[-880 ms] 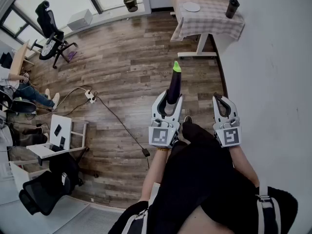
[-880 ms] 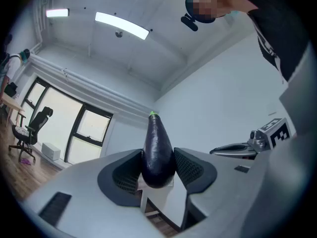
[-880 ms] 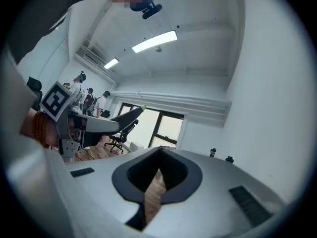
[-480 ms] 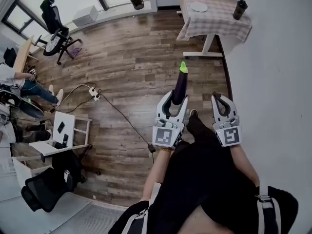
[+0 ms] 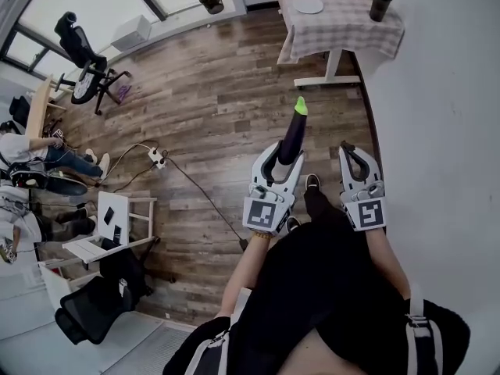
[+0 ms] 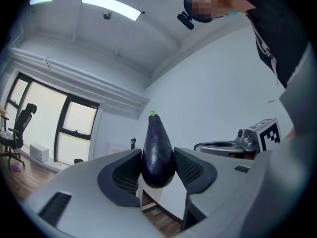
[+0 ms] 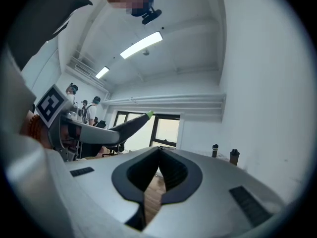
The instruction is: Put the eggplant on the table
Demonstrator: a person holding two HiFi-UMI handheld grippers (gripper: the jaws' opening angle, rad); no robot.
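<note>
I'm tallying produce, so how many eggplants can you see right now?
1. The eggplant is clamped between the left gripper's jaws, green tip pointing forward; others could be out of view.

Eggplant (image 5: 293,137) in left tool (image 5: 278,159), table (image 5: 341,26) well ahead.

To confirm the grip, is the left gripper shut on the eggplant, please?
Yes, shut: the left gripper presses its pads against both sides of the eggplant.

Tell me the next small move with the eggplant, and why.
Probably carry it forward toward the table. The left gripper is clamped on the eggplant and holds it level above the wooden floor, and the table stands well ahead, seemingly out of reach for a placement.
</note>
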